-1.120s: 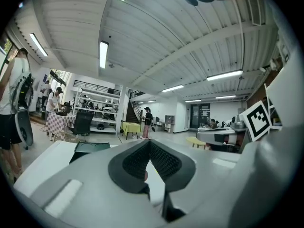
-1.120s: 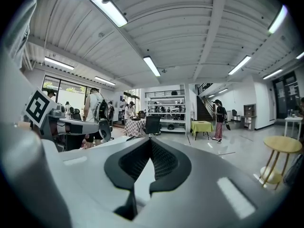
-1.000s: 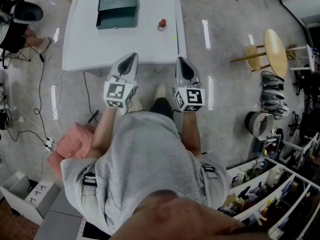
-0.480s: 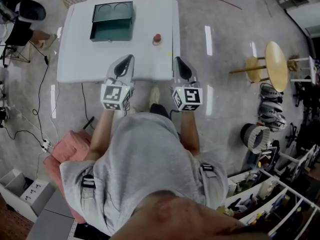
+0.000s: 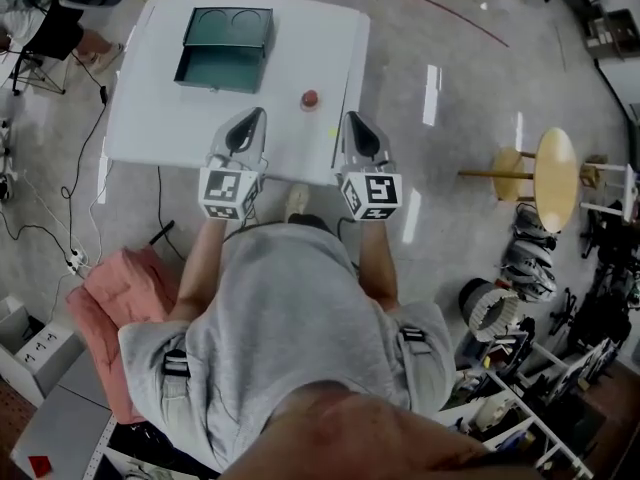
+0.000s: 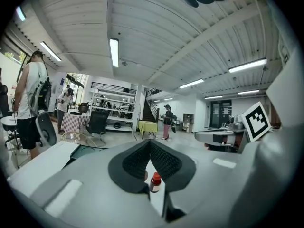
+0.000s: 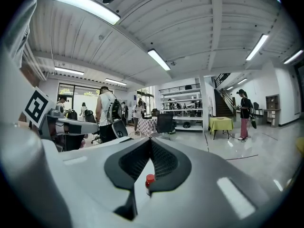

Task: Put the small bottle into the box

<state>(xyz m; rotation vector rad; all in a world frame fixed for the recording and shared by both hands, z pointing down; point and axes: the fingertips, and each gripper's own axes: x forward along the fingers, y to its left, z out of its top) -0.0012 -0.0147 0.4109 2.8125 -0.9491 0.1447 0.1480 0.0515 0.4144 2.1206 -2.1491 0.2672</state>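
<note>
1. Both claws are empty and pressed together. The left claw [image 5: 254, 116] and the right claw [image 5: 352, 118] are held side by side over the near edge of the white rectangular surface [image 5: 150, 118]. In each gripper view the dark ribbed pads meet at the tips with nothing between them.
2. The small bottle with a red cap [image 5: 310, 98] stands upright on the surface just beyond the claws, nearer the right one. It is apart from the box and touched by nothing.
3. The dark green open box [image 5: 222, 68] lies farther back and to the left, its lid with two round recesses folded away behind it.
4. The bottle looks light and rigid, with a smooth body that could slip or tip under a glancing push. A squeeze across the body, just below the cap, seems the safest hold.
5. No label or brand can be read on the bottle or box. The only print is the black-and-white square markers on the left cube [image 5: 229, 192] and right cube [image 5: 372, 193].
</note>
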